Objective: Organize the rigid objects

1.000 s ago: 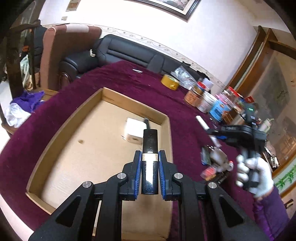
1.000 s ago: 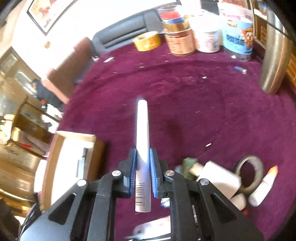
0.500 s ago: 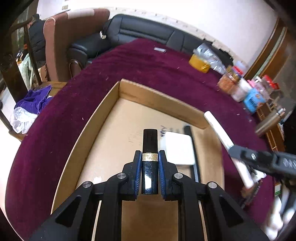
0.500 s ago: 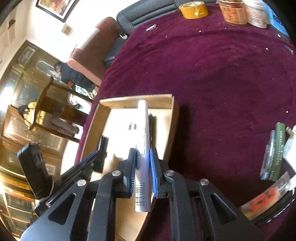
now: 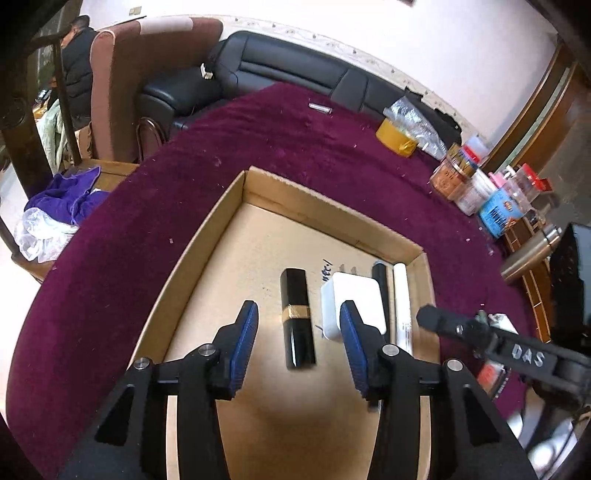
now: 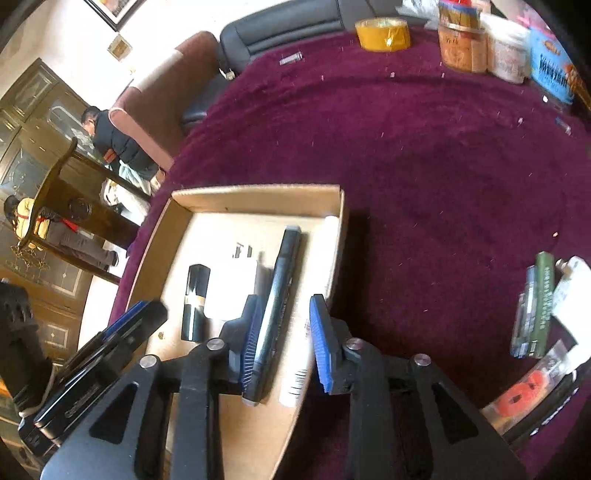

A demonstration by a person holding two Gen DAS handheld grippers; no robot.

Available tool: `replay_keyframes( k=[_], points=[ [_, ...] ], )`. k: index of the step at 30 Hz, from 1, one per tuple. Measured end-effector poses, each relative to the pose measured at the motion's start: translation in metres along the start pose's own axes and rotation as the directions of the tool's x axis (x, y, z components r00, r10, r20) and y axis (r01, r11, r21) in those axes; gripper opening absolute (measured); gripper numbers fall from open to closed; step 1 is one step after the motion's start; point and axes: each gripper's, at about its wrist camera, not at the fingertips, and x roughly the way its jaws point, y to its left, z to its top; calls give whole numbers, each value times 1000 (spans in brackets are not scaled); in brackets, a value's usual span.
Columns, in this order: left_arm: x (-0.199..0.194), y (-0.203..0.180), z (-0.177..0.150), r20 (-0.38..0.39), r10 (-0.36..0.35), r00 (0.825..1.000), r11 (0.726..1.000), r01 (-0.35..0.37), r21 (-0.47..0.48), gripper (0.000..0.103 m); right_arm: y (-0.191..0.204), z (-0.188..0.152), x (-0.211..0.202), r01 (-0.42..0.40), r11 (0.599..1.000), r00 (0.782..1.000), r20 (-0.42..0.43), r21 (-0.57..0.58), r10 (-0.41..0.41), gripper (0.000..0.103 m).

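A shallow cardboard box (image 5: 207, 236) (image 6: 258, 192) lies on the purple table. In it lie a black lipstick tube with a gold band (image 5: 297, 317) (image 6: 195, 302), a white charger block (image 5: 356, 304) (image 6: 231, 291), a black marker (image 5: 380, 284) (image 6: 277, 295) and a white tube (image 5: 402, 306) (image 6: 295, 376) along the right wall. My left gripper (image 5: 298, 343) is open above the lipstick. My right gripper (image 6: 282, 339) is open over the marker and white tube; it also shows in the left wrist view (image 5: 480, 339).
Loose items lie right of the box: a green pen bundle (image 6: 535, 306), a white piece (image 6: 572, 291), a red-and-clear packet (image 6: 524, 395). Jars (image 5: 450, 173) (image 6: 461, 40), a yellow tape roll (image 5: 395, 138) (image 6: 384, 33) and a steel flask (image 5: 532, 251) stand at the far edge.
Both grippers opened. The left let go of the lipstick, now lying on the box floor. The right let go of the white tube, now lying by the right wall.
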Motion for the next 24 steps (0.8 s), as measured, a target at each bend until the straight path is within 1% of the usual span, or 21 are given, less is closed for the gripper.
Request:
replay_keyframes(
  k=[3, 5, 7, 8, 10, 12, 15, 16, 19, 21, 24],
  points=[
    [-21, -3, -8, 36, -14, 999, 1000, 15, -8, 54, -4, -8, -19, 22, 999, 998, 54, -24, -21, 25],
    [-32, -6, -15, 62, -22, 998, 1000, 23, -15, 56, -9, -14, -32, 43, 998, 995, 90, -40, -39, 27],
    [-38, -10, -21, 74, -24, 997, 1000, 25, -18, 56, -17, -21, -44, 60, 997, 991, 125, -50, -53, 46],
    [-38, -14, -24, 65, -27, 998, 999, 29, -16, 56, -21, -25, -50, 64, 997, 988, 141, -50, -56, 48],
    [-34, -20, -27, 41, -30, 999, 1000, 30, -3, 56, -28, -32, -61, 66, 996, 985, 161, -57, -56, 48],
    [-30, -27, -29, 23, 16, 1000, 999, -17, 28, 56, -37, -39, -73, 70, 996, 981, 183, -59, -58, 48],
    [-21, -41, -31, 3, 101, 995, 988, -101, 114, 56, -55, -48, -90, 87, 995, 974, 212, -44, -76, 48],
    [-15, -45, -31, -10, 139, 990, 978, -136, 156, 56, -63, -50, -95, 92, 995, 973, 217, -35, -82, 48],
    [-2, -50, -31, -33, 221, 975, 949, -208, 236, 56, -81, -53, -106, 99, 995, 969, 229, -4, -96, 48],
    [11, -52, -29, -56, 253, 966, 933, -229, 277, 56, -94, -56, -112, 102, 995, 965, 239, 22, -105, 48],
    [29, -54, -22, -73, 303, 950, 914, -268, 304, 56, -110, -60, -118, 106, 993, 961, 249, 57, -117, 48]
  ],
)
